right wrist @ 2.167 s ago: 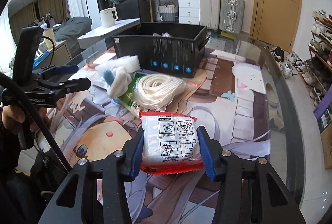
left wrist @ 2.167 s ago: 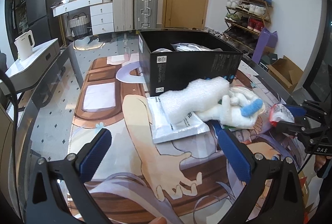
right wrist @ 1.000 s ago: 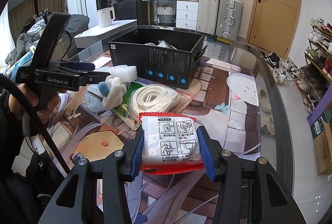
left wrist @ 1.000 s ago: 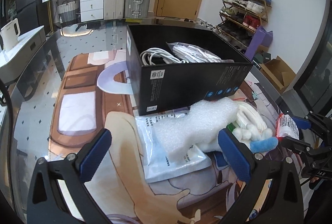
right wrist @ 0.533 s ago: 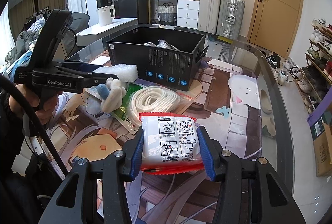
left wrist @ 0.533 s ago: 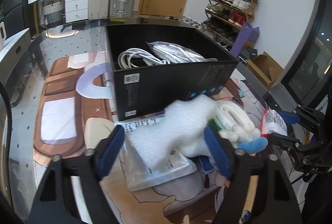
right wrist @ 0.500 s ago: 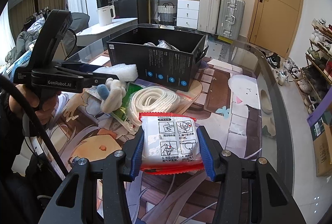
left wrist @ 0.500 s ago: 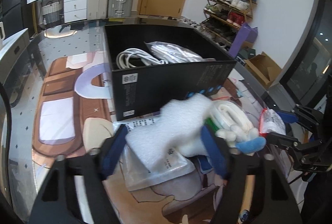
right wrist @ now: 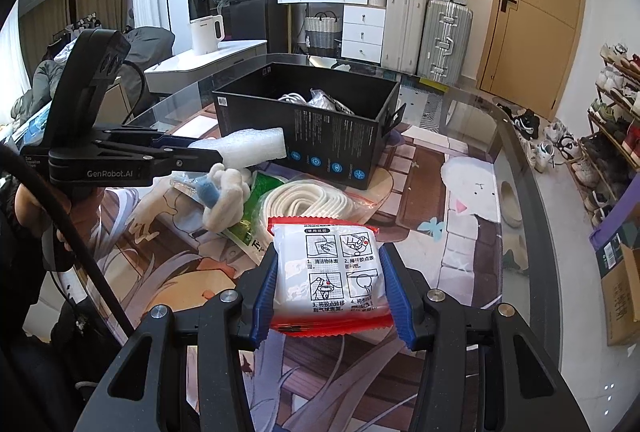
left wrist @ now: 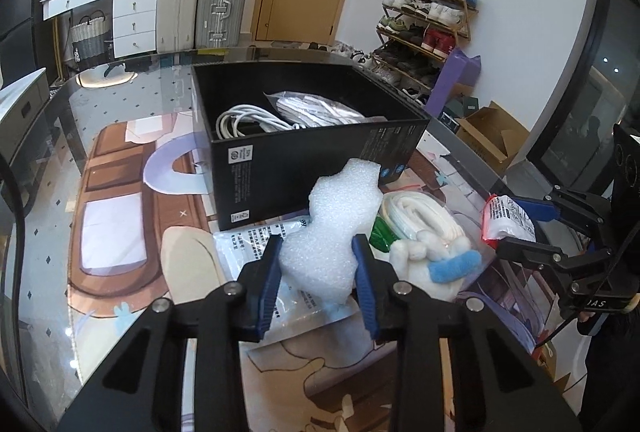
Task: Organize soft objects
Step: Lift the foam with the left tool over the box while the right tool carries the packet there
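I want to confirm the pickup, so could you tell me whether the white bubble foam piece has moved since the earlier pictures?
Yes. The white bubble foam piece has risen off the pile; its tip now overlaps the black box wall, clamped in the left gripper.

Each fisheye camera looks forward from behind its own jaws, close above the glass counter (left wrist: 120, 104). Both face the open black cardboard box (left wrist: 304, 156) (right wrist: 304, 136) from opposite sides, each catching the other gripper.

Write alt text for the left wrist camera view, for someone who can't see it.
The left gripper is shut on a white foam piece, held in front of an open black box containing a white cable and bagged items. Beside it lie a plush toy and a coiled white strap on a glass table.
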Motion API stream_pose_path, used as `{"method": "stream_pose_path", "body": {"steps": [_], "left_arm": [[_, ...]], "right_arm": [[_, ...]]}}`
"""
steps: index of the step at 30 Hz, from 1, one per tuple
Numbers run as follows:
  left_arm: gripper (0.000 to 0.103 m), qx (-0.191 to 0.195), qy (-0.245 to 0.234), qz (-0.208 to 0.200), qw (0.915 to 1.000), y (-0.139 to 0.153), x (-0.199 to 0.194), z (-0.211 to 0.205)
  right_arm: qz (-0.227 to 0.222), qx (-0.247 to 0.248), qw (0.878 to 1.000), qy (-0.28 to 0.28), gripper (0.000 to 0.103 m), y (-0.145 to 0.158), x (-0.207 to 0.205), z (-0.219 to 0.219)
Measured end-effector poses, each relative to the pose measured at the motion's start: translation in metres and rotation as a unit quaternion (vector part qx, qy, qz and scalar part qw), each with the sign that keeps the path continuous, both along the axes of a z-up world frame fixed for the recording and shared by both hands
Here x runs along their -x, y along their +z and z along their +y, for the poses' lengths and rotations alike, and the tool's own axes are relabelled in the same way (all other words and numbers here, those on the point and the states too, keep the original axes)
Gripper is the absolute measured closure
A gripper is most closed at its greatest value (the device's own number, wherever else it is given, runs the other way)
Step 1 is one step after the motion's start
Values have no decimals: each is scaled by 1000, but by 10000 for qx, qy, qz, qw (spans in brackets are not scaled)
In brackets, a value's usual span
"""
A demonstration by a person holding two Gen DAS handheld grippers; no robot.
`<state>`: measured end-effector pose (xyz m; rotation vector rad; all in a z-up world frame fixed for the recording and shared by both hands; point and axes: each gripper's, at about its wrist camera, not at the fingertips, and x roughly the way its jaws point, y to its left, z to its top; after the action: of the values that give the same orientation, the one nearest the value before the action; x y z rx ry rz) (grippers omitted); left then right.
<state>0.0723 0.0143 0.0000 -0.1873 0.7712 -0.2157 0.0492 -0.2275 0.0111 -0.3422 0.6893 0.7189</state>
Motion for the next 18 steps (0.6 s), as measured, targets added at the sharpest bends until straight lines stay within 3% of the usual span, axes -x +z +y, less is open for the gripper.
{"method": "stream_pose_path", "body": {"steps": [18], "left_arm": [[70,-27,428,-572,9974,41,31,20]], "right_arm": [[-271,-392,9988,-117,54,27,1,15]]}}
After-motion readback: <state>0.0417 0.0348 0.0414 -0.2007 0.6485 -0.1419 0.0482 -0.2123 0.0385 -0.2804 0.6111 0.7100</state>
